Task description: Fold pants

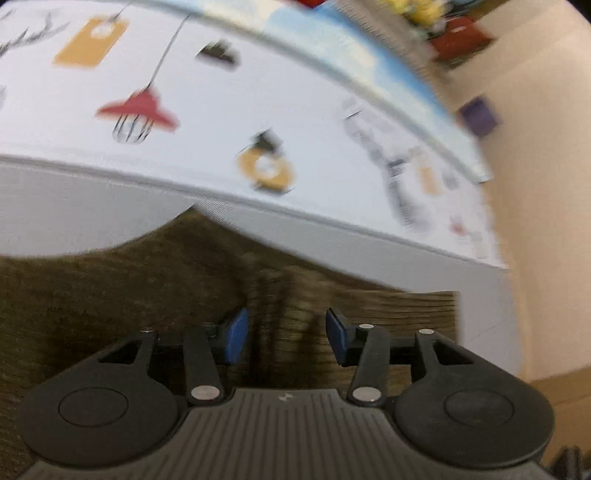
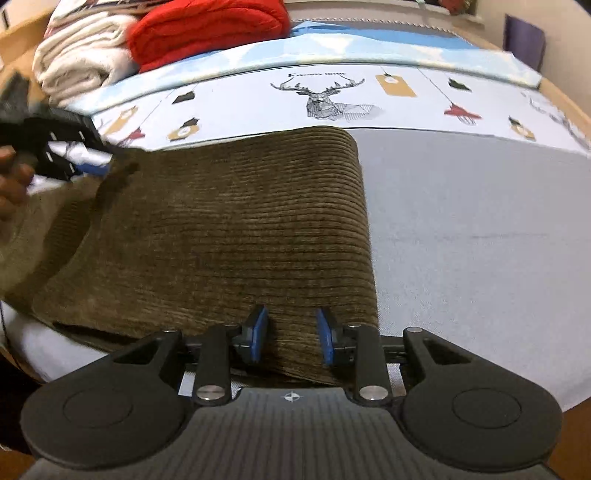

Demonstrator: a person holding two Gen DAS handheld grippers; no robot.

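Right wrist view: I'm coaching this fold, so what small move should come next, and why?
Probably close the right hand-held gripper on the near edge of the olive-brown corduroy pants. Its blue pads stand open astride that edge, and the left hand-held gripper is also open over the fabric, so nothing looks gripped yet.

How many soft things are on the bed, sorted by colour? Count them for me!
Brown: 1, the corduroy pants
Red: 1, the folded red blanket
Cream white: 1, the cream blanket
Total: 3
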